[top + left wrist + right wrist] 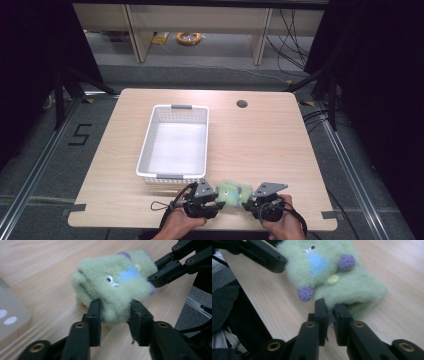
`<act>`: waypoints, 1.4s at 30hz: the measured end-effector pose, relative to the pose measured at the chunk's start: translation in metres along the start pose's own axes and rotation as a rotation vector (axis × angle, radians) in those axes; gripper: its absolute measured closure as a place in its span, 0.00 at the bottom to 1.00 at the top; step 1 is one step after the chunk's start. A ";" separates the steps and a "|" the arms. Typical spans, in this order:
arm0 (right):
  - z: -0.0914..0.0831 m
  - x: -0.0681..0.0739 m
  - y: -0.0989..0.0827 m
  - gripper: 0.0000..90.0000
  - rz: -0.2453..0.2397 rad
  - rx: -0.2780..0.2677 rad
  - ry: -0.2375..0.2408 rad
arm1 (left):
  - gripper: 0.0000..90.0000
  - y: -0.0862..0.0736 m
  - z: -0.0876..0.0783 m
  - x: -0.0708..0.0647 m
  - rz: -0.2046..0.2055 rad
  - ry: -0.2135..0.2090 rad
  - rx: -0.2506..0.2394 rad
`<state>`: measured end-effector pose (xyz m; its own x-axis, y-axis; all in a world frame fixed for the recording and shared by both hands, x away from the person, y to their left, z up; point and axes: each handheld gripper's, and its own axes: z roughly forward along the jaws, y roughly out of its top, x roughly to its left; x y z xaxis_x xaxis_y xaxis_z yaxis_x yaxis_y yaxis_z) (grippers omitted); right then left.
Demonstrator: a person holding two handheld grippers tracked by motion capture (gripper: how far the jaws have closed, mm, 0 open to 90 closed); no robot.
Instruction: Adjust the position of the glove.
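Green plush toy on the wooden counter just in front of the white basket, left gripper jaws clamped on one end, right gripper jaws nearly closed, pinching the opposite edge, hands at counter's near edge.

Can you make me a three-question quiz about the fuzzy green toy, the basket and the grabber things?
1. Where is the green plush toy?
A. inside the basket
B. on the table's near edge, between the two grippers
C. on the floor

2. What colour is the basket?
A. white
B. red
C. black

3. What is the left gripper doing?
A. lying apart from the toy
B. gripping the basket
C. pinching the toy

Answers: 1 B, the toy lies between both hands in the high view. 2 A, its walls are white. 3 C, its fingers press into the toy's fuzzy end; the right gripper nips the other end.
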<state>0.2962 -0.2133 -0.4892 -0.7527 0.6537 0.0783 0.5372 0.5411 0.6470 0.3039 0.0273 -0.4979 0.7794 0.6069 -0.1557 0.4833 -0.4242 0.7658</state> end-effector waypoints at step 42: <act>-0.027 -0.044 0.012 0.47 0.229 -0.089 0.014 | 0.58 0.003 -0.021 0.016 -0.202 -0.014 -0.057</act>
<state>0.3261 -0.2500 -0.4642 -0.6209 0.7460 0.2406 0.6591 0.3308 0.6754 0.3094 0.0500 -0.4848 0.6742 0.6665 -0.3182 0.6077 -0.2557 0.7519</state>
